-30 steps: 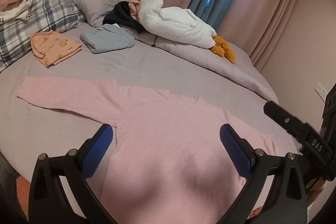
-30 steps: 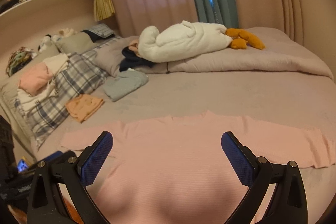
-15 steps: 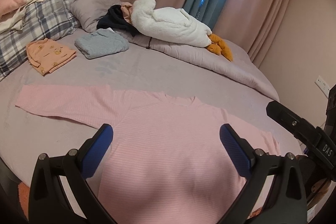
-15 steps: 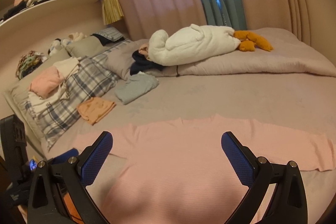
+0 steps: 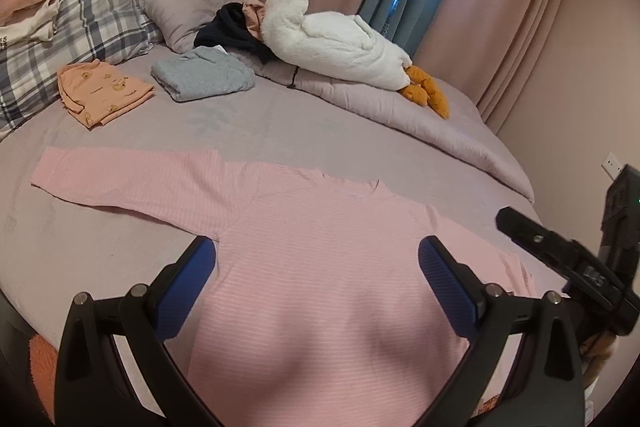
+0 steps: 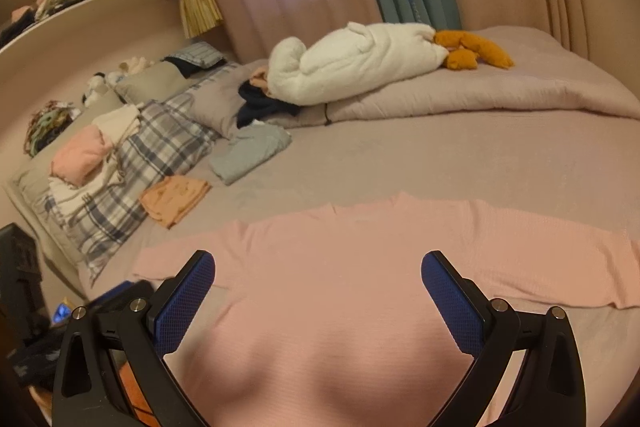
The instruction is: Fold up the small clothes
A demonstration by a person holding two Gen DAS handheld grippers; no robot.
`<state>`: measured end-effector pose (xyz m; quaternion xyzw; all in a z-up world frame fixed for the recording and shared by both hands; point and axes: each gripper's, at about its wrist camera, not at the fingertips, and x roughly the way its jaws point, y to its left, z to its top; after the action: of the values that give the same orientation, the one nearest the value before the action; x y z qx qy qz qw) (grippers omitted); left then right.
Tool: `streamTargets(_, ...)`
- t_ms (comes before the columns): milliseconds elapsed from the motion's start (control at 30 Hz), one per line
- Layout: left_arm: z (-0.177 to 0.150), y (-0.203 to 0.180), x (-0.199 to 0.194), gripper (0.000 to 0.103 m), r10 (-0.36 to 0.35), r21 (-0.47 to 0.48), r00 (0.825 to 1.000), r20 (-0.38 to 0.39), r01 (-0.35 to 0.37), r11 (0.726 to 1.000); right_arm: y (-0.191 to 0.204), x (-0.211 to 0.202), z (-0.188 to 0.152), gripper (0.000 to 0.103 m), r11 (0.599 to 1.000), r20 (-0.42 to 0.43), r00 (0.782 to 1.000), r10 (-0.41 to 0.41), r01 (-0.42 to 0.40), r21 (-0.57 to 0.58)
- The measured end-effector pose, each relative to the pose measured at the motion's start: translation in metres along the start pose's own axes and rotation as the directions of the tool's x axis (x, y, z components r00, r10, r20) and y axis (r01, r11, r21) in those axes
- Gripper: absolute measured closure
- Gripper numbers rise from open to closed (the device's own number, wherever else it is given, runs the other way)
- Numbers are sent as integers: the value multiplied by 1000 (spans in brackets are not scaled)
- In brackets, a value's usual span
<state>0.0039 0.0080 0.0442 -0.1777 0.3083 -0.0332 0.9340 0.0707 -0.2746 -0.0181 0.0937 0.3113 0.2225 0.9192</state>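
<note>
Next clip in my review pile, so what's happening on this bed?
A person holds a tool in each hand over a pink top spread flat on the bed, sleeves out to both sides. The left tool and right tool are both open and grip nothing; folding has not begun. An orange piece and a grey piece lie folded near the pillows.

We hold our left claw (image 5: 316, 279), a black frame with two blue ribbed finger pads (image 5: 188, 287), spread wide with nothing between the jaws. Our right claw (image 6: 318, 299), of the same black and blue build, is likewise spread wide and empty. In the left wrist view the black body of the right claw juts in at the right edge.
</note>
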Motion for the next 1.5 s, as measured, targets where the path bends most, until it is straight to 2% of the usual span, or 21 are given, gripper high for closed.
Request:
streamTargets(400, 0, 36, -16, 2, -49, -55, 999, -3, 49, 997, 28, -12, -8, 0, 998, 21, 998, -60, 59, 8)
streamTargets(533, 1, 44, -20, 2, -90, -82, 996, -4, 90, 993, 32, -12, -7, 0, 996, 18, 996, -86, 86, 8)
streamTargets(800, 4, 40, -23, 2, -142, -46, 990, -12, 141, 989, 49, -11, -9, 0, 986, -3, 986, -164, 164, -18)
streamTargets(933, 5, 43, -25, 2, -173, -59, 985, -20, 171, 983, 54, -9, -10, 0, 979, -16, 979, -201, 201, -22)
streamTargets(1167, 4, 50, -26, 2, -188, -63, 982, -20, 186, 981, 57, -7, -11, 0, 976, -38, 976, -216, 216, 1)
streamTargets(1500, -4, 48, -3, 2, -166, -65, 984, -69, 161, 985, 36, -13, -11, 0, 973, -1, 977, -213, 212, 91)
